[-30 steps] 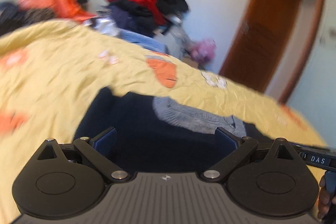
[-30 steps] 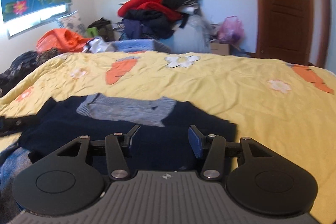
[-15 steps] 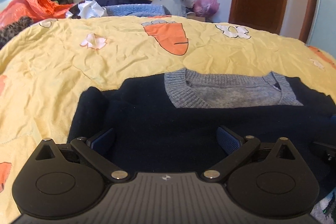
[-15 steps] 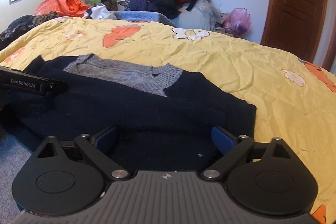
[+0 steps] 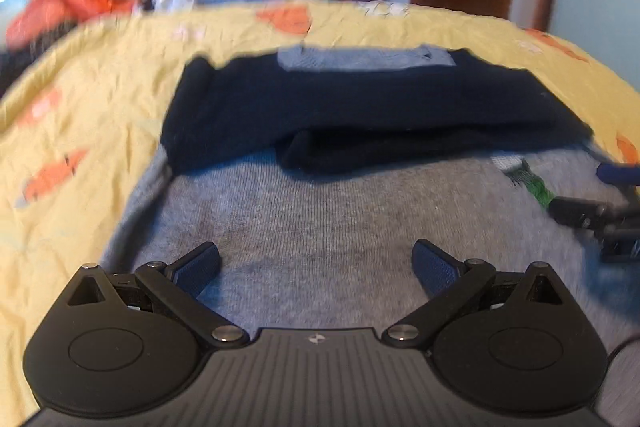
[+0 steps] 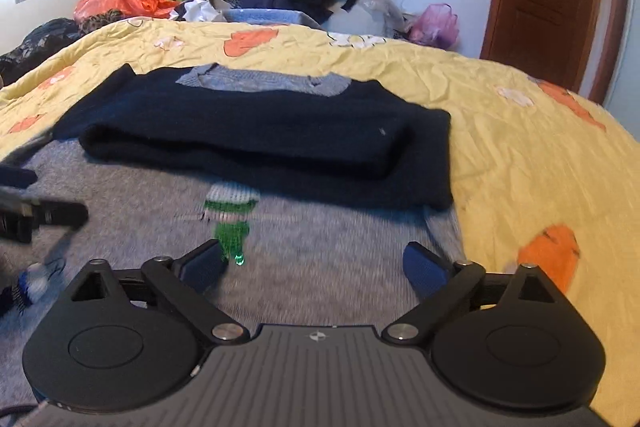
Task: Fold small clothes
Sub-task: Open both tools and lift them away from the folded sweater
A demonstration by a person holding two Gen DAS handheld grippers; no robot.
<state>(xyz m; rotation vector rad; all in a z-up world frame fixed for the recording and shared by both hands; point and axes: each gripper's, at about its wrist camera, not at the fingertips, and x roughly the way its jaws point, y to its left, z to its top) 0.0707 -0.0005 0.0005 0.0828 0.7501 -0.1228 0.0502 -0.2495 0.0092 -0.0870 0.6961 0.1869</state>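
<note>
While both left tongs (image 5: 316, 267) and right tongs (image 6: 314, 265) gape released, hovering over one folded navy knit sweater (image 6: 256, 131) overlapping one grey ribbed garment (image 6: 320, 247) on crinkled yellow bedspread (image 6: 520, 147).

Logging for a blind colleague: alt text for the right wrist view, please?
The open right tool hovers over a grey knit garment on a yellow bedspread; a navy sweater lies folded just beyond it.
</note>
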